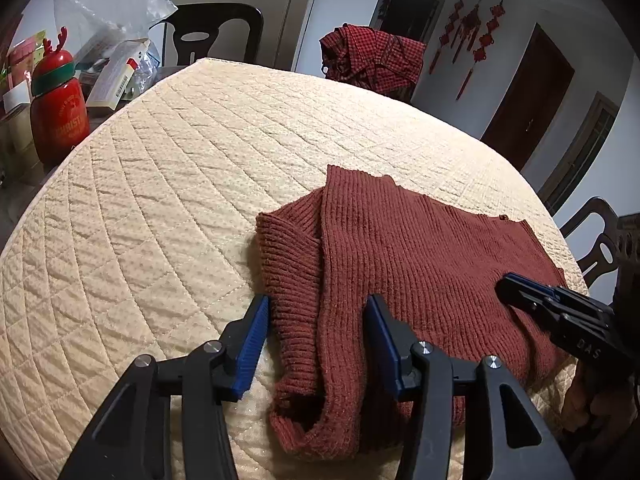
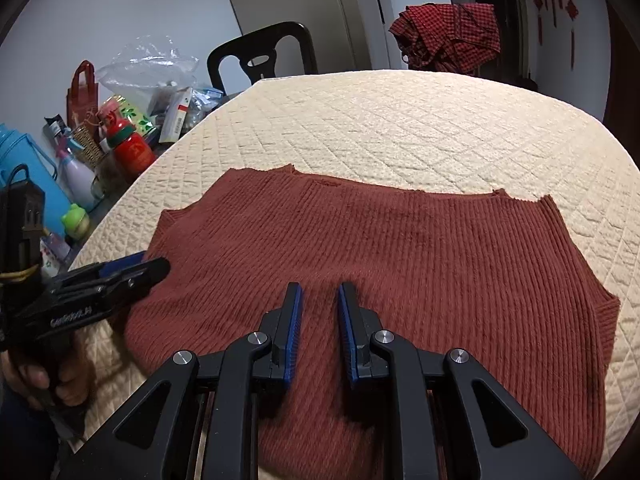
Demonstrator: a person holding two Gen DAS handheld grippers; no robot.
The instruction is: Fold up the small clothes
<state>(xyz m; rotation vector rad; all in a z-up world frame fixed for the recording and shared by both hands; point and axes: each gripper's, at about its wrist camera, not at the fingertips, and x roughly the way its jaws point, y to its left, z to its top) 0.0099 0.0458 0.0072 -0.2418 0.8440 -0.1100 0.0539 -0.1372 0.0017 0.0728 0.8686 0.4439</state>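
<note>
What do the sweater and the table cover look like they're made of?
Sweater: looks like a rib-knit yarn, wool or acrylic, matte rust red; parallel ribs run across it and the edges look soft and slightly fuzzy.
Table cover: seems a padded quilted fabric, cream and matte; stitched diamond lines and a puffy dotted surface show. The exact fibre of either cannot be told.

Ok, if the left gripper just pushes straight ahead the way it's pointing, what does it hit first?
Most likely the rust-red knit sweater. The left gripper is open, and the sweater's folded left edge already lies between its fingers; beyond that is only the quilted table cover. Its height above the cloth is unclear.
</note>
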